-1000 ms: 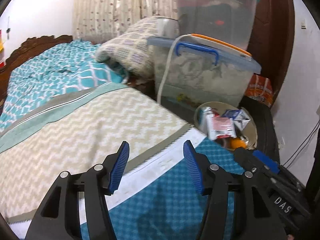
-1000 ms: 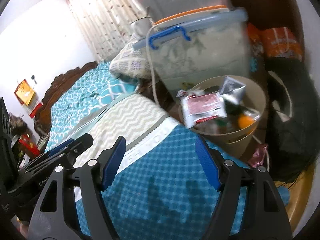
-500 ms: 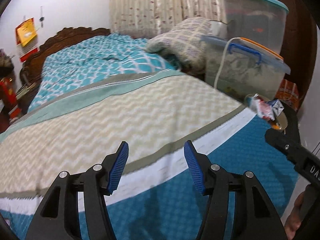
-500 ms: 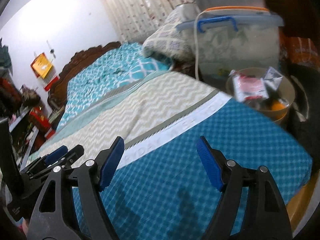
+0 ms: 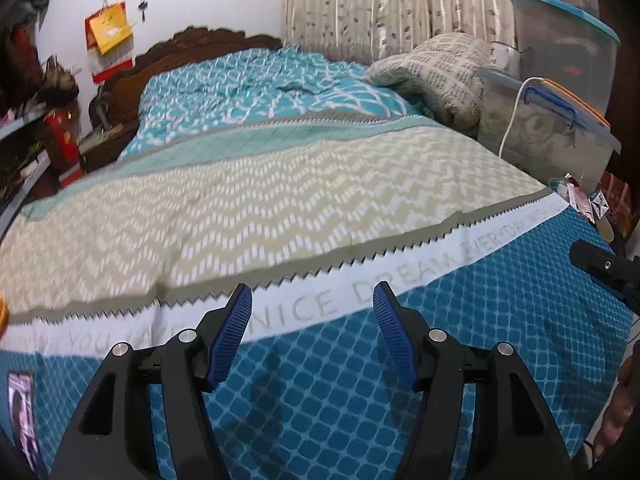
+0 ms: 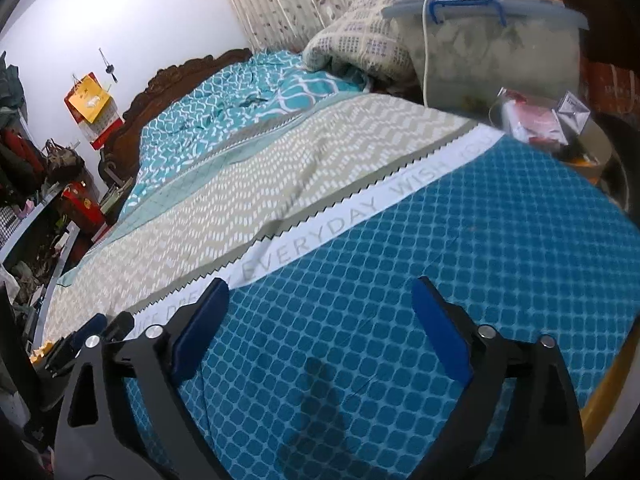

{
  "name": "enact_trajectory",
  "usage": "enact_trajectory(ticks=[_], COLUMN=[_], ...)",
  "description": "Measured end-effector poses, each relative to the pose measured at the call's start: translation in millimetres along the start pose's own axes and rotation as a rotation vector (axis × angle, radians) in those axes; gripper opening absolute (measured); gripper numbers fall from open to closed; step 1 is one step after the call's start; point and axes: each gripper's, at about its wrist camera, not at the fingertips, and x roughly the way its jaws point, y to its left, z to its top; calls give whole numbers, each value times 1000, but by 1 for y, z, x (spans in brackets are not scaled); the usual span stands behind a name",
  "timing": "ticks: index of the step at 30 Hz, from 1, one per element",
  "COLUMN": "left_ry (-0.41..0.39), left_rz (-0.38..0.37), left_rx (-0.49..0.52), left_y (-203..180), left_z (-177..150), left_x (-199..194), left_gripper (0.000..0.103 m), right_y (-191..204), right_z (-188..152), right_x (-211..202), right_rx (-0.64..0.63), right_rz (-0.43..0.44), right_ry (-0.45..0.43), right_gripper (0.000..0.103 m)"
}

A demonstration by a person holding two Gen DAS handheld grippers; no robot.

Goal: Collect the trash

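A round beige bin [image 6: 600, 140] full of wrappers stands beside the bed's right edge; a red and white packet [image 6: 532, 120] lies on top. In the left wrist view the bin [image 5: 606, 228] peeks past the bed corner. My left gripper [image 5: 312, 332] is open and empty above the blue quilted bedspread [image 5: 360, 380]. My right gripper [image 6: 320, 328] is open and empty above the same bedspread [image 6: 440, 240]. A shiny purple wrapper [image 5: 22, 412] lies on the bed at the far left. An orange item [image 5: 3, 316] shows at the left edge.
Clear storage boxes [image 6: 500, 40] with a blue handle and a white cable stand behind the bin. A patterned pillow [image 5: 432, 72] lies at the bed's right side. A wooden headboard [image 5: 200, 40] and cluttered shelves [image 5: 24, 128] are at the far left.
Both grippers have pulled back and swung left, away from the bin. The bin has moved from the centre to the right edge of both views. Both stay open and empty.
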Motion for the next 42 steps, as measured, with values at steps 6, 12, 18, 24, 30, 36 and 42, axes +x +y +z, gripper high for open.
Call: enact_trajectory(ticks=[6, 12, 18, 24, 30, 36, 42], left_ry=[-31, 52, 78, 122, 206, 250, 259], left_rz=[18, -62, -55, -66, -40, -41, -43], left_rx=[45, 53, 98, 80, 63, 33, 35], left_y=[-14, -35, -48, -44, -38, -33, -33], left_z=[-2, 0, -4, -6, -4, -9, -12], left_x=[-3, 9, 13, 19, 35, 39, 37], left_gripper=[73, 86, 94, 94, 94, 94, 95], right_y=[-6, -29, -41, -39, -36, -35, -34], right_z=[-7, -7, -5, -7, -7, -6, -4], right_x=[6, 16, 17, 19, 20, 23, 26], right_rx=[25, 128, 171, 163, 158, 149, 120], right_rz=[-63, -124, -137, -133, -131, -137, -152], right_ry=[0, 14, 7, 8, 13, 22, 42], right_gripper=[98, 99, 100, 100, 100, 100, 100])
